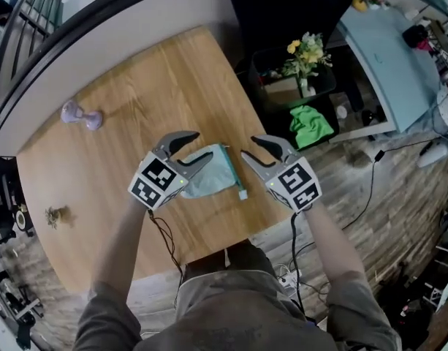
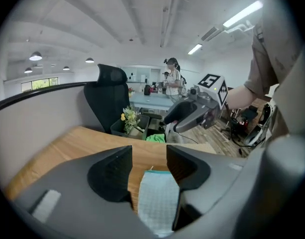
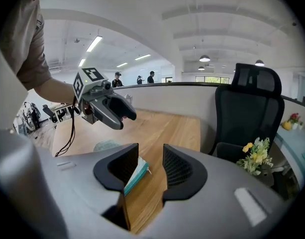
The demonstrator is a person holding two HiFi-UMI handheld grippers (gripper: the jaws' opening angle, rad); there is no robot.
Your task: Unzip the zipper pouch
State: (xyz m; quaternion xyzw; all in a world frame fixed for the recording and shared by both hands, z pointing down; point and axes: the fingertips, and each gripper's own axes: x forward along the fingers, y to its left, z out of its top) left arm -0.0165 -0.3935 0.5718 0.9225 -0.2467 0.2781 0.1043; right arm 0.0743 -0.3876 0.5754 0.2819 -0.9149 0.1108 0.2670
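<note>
Lying flat near the middle of the table (image 1: 121,93), the zipper pouch (image 1: 213,174) is a pale mint fabric rectangle with a fine checked weave. A darker teal zip strip (image 1: 234,168) runs along its right edge. The left gripper (image 1: 200,146) sits over the pouch's left side, its ribbed black jaws apart with the fabric showing in the gap. The right gripper (image 1: 251,147) is just beside the zip edge, jaws likewise spread and gripping nothing. The tabletop is light wood grain with rounded corners.
</note>
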